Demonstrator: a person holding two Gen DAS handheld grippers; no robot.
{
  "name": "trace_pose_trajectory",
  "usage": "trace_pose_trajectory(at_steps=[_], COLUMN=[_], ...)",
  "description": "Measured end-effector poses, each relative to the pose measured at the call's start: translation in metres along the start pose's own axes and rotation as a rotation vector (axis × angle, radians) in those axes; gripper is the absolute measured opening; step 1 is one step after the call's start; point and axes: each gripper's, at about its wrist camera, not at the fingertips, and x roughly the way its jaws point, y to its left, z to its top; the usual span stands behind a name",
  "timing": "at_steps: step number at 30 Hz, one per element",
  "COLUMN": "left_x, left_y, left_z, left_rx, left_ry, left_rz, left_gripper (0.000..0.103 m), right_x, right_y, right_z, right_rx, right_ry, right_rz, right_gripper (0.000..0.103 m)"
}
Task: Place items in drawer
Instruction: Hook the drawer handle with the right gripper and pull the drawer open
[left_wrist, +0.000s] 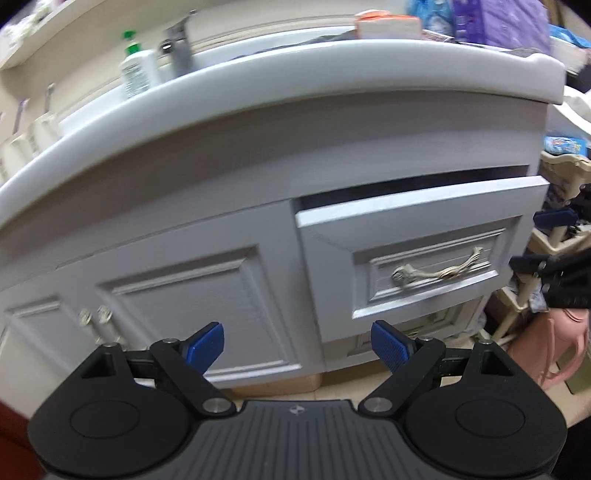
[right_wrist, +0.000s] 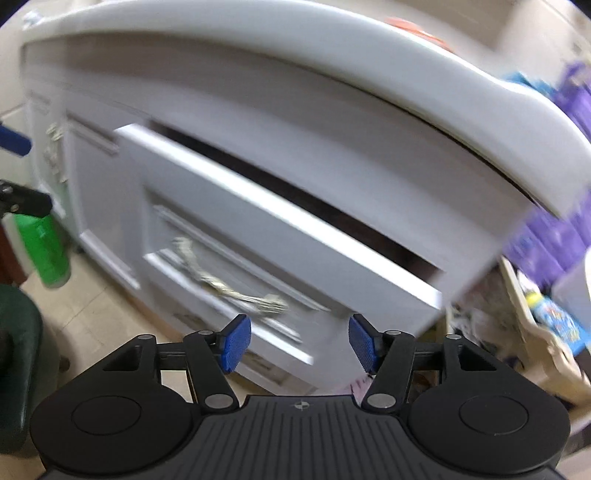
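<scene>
We risk a collision: the drawer (left_wrist: 421, 258) is pulled out only a little, so an item could strike its front panel. Our left gripper (left_wrist: 297, 345) has spread, empty jaws, the drawer ahead to the right; our right gripper (right_wrist: 300, 343), also parted and empty, faces its handle (right_wrist: 229, 284) without touching.

left gripper (left_wrist: 297, 347): jaws apart, nothing between, blue pads facing in
drawer (left_wrist: 417, 258): slightly pulled out, dark gap above front
drawer handle (left_wrist: 437, 271): ornate metal, centred on front panel
cabinet door (left_wrist: 199, 295): closed, left of drawer
surface (left_wrist: 258, 92): white lotion bottle (left_wrist: 136, 70), green cap; grey faucet (left_wrist: 179, 46) beside it
right gripper (left_wrist: 554, 243): at right edge, beside drawer, partly cut off
</scene>
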Motion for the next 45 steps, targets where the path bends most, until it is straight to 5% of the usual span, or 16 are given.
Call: trace_pose_trajectory(at_steps=[5,12,23,45], left_x=[0.019,0.056,0.071,0.088], left_y=[-0.007,-0.007,-0.053,-0.049], left_z=[0.02,0.019,0.017,0.011], left_rx=[0.11,0.07,0.205,0.059], left_ry=[0.0,0.059,0.044,0.059], left_rz=[-0.085,-0.136,-0.134,-0.15], left_gripper=[0.103,0.103,0.103,0.103], right_x=[0.005,0.022,0.054,0.056], right_y=[-0.035,-0.057,-0.051,-0.058], right_z=[0.001,0.004,0.011,-0.002], right_rx=[0.059,0.06,0.041,0.033], right_ry=[-0.002,0.013,0.01,0.013], right_rz=[-0.026,-0.02,0.015,-0.006], right_gripper=[0.062,0.065,0.068,0.06])
